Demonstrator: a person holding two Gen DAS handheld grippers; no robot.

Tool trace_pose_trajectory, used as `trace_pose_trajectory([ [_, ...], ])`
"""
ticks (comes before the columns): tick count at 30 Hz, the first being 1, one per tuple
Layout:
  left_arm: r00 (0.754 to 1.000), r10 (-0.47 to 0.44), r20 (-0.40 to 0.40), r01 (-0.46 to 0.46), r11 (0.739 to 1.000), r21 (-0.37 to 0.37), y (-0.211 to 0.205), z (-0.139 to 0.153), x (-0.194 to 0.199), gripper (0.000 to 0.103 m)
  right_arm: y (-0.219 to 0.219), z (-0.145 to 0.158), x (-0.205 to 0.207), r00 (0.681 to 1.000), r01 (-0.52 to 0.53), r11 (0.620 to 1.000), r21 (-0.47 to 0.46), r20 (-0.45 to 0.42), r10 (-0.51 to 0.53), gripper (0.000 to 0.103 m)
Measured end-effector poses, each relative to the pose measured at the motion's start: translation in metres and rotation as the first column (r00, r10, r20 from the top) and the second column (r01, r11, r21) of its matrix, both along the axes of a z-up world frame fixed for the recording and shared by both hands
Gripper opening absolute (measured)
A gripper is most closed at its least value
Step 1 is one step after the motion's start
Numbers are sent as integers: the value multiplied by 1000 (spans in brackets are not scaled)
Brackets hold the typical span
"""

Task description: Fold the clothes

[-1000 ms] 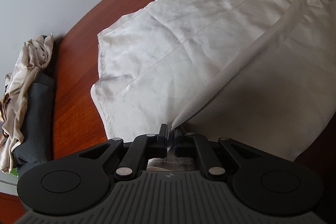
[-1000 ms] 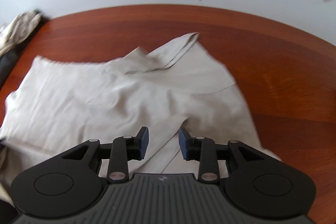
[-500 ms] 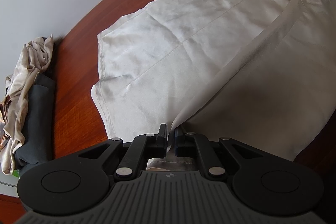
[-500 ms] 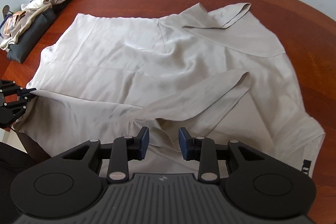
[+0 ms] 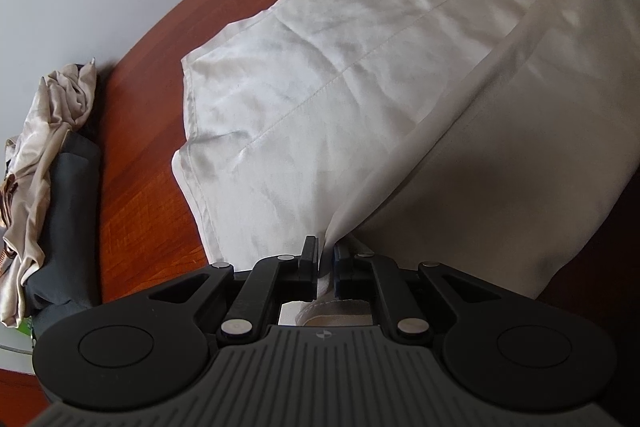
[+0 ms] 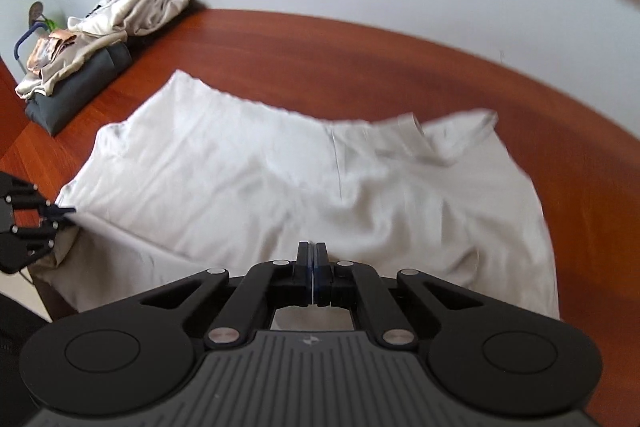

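Cream shirt [image 5: 360, 75] lies spread on the wooden table [image 5: 144, 211]. Left gripper [image 5: 327, 259] pinches a raised fold at its hem. Right gripper [image 6: 312, 267] is pressed together, apparently on fabric, though blur obscures this.

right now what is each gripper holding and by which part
Left gripper pinches the shirt at its near edge. Right gripper is shut, apparently on the shirt's near edge too.
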State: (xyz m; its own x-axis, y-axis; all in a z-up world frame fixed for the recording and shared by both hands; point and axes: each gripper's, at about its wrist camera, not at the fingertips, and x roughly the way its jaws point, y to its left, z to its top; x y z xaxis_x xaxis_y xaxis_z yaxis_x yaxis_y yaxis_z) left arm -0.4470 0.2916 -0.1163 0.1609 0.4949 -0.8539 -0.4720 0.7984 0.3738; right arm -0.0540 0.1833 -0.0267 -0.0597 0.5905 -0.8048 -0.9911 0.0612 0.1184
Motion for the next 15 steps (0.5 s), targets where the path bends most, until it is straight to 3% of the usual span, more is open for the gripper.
trace_pose_trajectory([
  [5, 1000, 4, -9, -4, 1000, -5, 2, -2, 2, 9, 30, -12, -5, 1000, -14, 1000, -15, 16, 15, 1],
  [10, 1000, -5, -15, 5, 1000, -2, 4, -2, 5, 9, 26, -15, -2, 1000, 6, 1000, -29, 1, -6, 3],
  [13, 1000, -12, -17, 12, 1000, -4, 5, -2, 5, 8, 11, -14, 4, 999, 38, 999, -38, -13, -38, 10],
  [15, 1000, -20, -2, 20, 1000, 10, 5, 3, 4, 6, -2, -15, 9, 998, 61, 997, -44, -19, -62, 22],
])
